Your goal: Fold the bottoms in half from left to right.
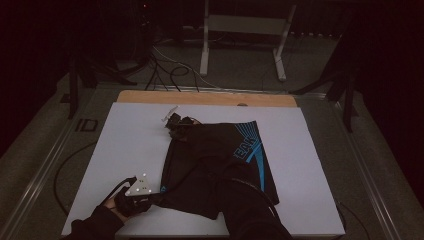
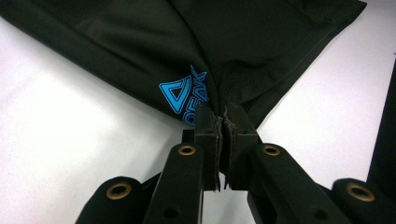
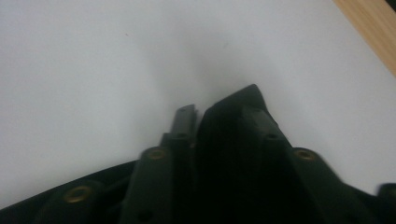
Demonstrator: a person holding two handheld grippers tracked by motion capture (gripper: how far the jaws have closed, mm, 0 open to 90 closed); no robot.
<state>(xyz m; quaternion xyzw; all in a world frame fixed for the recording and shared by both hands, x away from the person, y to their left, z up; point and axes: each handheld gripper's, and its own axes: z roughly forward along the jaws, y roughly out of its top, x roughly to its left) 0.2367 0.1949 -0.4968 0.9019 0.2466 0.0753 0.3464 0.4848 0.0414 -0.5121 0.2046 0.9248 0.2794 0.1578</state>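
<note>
Black shorts [image 1: 200,170] with blue print lie on the white table cover [image 1: 125,145]. At the near left, my left gripper [image 1: 158,193] is shut on the shorts' near corner. In the left gripper view the jaws [image 2: 222,119] pinch the black cloth [image 2: 261,42] right beside a blue triangle logo [image 2: 180,95]. My right gripper [image 1: 176,129] reaches across the shorts to their far left corner. In the right gripper view its jaws [image 3: 215,114] stand close together with a black cloth corner [image 3: 243,95] between them and draped over the right jaw.
A bare wooden strip [image 1: 207,97] runs along the table's far edge, also seen in the right gripper view [image 3: 373,28]. Beyond it on the floor stand a white frame [image 1: 245,30] and loose cables [image 1: 170,70]. White cover lies open to the left and right of the shorts.
</note>
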